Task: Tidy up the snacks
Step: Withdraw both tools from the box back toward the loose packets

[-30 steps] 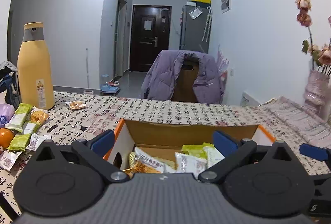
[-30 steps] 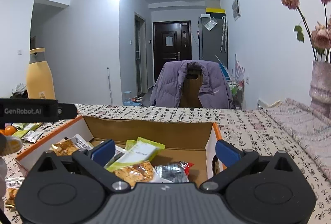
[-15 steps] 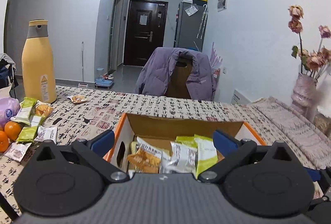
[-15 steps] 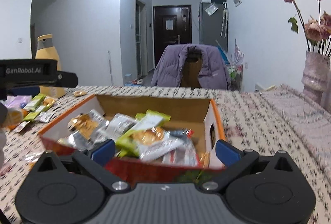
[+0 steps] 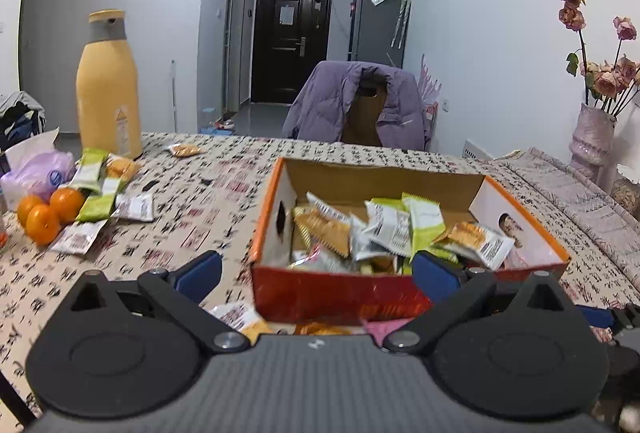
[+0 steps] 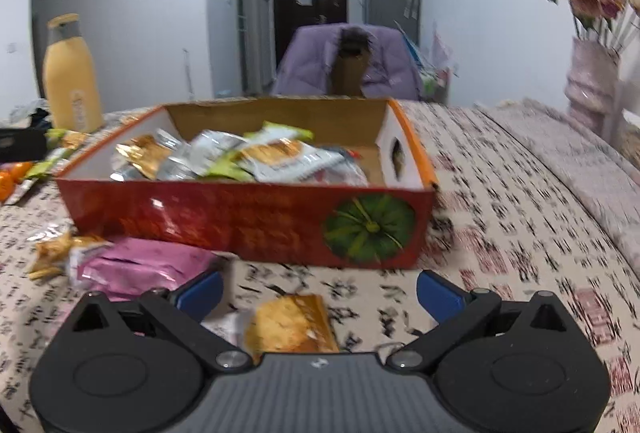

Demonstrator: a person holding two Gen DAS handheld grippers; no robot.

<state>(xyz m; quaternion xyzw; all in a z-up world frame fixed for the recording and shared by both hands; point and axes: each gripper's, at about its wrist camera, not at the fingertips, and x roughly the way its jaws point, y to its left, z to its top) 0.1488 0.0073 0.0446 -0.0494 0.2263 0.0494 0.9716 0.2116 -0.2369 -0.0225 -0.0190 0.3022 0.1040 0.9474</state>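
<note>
Right wrist view: right tool (image 6: 318, 291) gapes before snack box (image 6: 248, 221).

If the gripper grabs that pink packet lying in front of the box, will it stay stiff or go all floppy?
Probably floppy: the pink packet looks like thin crinkled foil, so it may bend and sag. It seems flat and small, so likely light. The shiny wrapper could be a bit slippery between the fingers of the right gripper, which is open just in front of it.
</note>
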